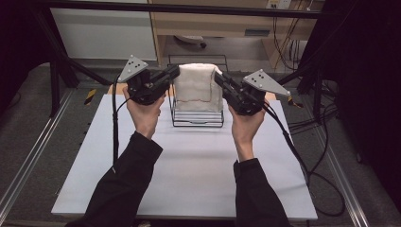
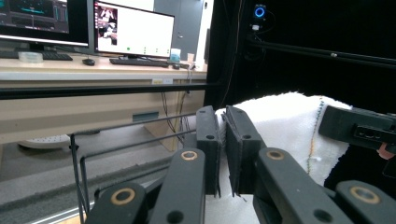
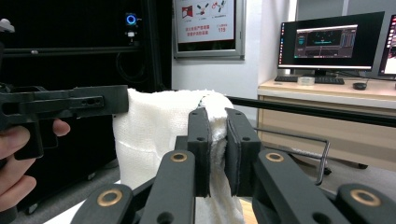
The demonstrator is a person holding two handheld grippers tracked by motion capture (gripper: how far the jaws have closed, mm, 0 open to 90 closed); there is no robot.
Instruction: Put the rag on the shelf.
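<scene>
Above the wire rack (image 1: 197,118), which stands toward the far middle of the white table (image 1: 189,161), a white towel (image 1: 196,87) hangs spread between the two grippers. The left gripper (image 1: 174,73) pinches the towel's upper corner on the rack's left side, and the right gripper (image 1: 218,78) pinches the upper corner on the rack's right side, so the cloth falls as a flat sheet toward the rack. A thin reddish line runs across the towel just above the rack's top wires, and the towel's lower edge reaches down to the rack; whether it touches the wires cannot be told.

In the left gripper view the jaws stand nearly together with the towel (image 2: 280,126) clamped in the narrow gap, the rack's wires (image 2: 121,149) to the left of them and the other gripper (image 2: 357,130) at the towel's far edge. In the right gripper view the jaws are likewise pressed on a fold of towel (image 3: 159,135), with the left gripper (image 3: 109,100) holding the opposite corner and a rack wire (image 3: 320,154) beyond.

Both hands (image 1: 144,113) come up from the table's near edge, sleeves dark, one either side of the rack.
</scene>
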